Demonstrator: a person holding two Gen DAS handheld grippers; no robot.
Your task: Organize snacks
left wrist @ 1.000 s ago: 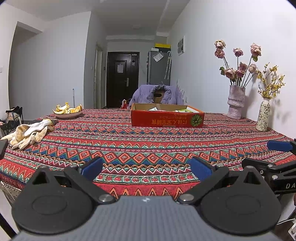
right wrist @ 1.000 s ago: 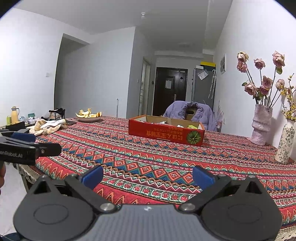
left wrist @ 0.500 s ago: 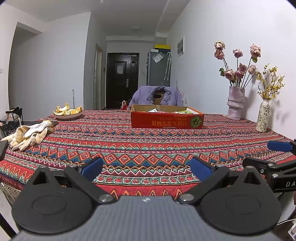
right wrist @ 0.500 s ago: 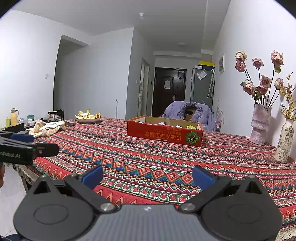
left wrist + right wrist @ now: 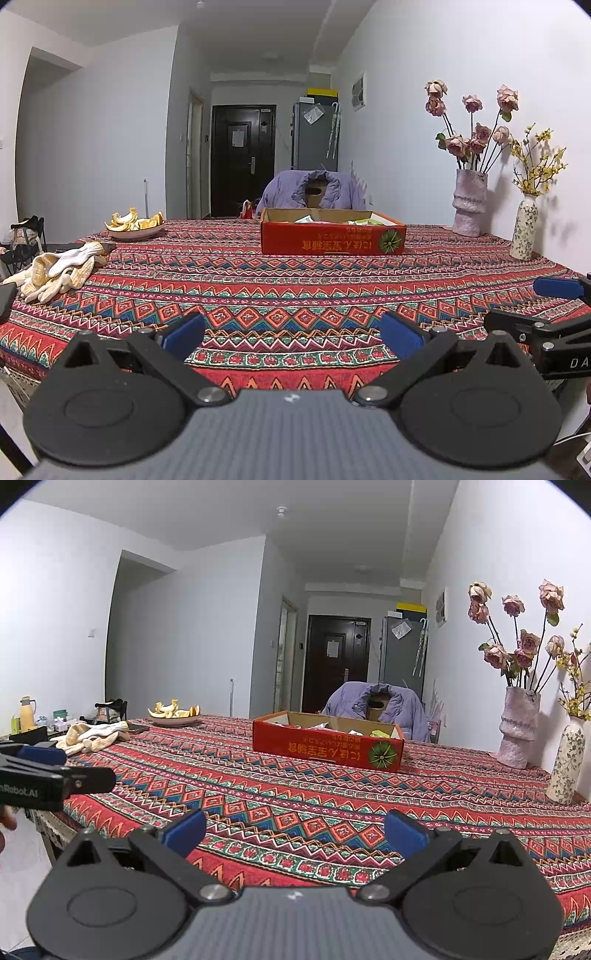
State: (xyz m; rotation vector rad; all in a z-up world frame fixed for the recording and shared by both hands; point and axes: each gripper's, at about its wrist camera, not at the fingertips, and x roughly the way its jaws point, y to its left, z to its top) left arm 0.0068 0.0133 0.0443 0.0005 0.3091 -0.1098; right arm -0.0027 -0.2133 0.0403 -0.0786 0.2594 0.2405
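Both claws dropped a touch vs a second ago: box sits slightly higher in each view, otherwise nothing on the surface has shifted.

Left to right along the surface (image 5: 295,288), patterned red cloth over it:
- left edge: pile of white/yellow work gloves (image 5: 59,269), dark flat object tucked just behind them
- far-left corner: plate of orange peels (image 5: 135,225)
- far side, about centre: red cardboard box (image 5: 332,236), open top, printed side facing the cameras. Snack packets (image 5: 364,221) show inside it, mostly toward its right end; can't tell them apart. No snacks visible loose on the cloth.
- behind the box: chair draped with a purple jacket (image 5: 314,192)
- right edge by the wall: pink vase (image 5: 469,206) with dried roses, then a small floral vase (image 5: 524,230) with yellow sprigs nearer the cameras

Claws:
- left claw (image 5: 291,336): released, blue pads wide apart, nothing between them, hovering over the near edge, well short of the box
- right claw (image 5: 295,830): same, spread wide and empty, over the near edge just right of the left one; its tip shows at the right border of the left wrist view

Box well apart from both claws.
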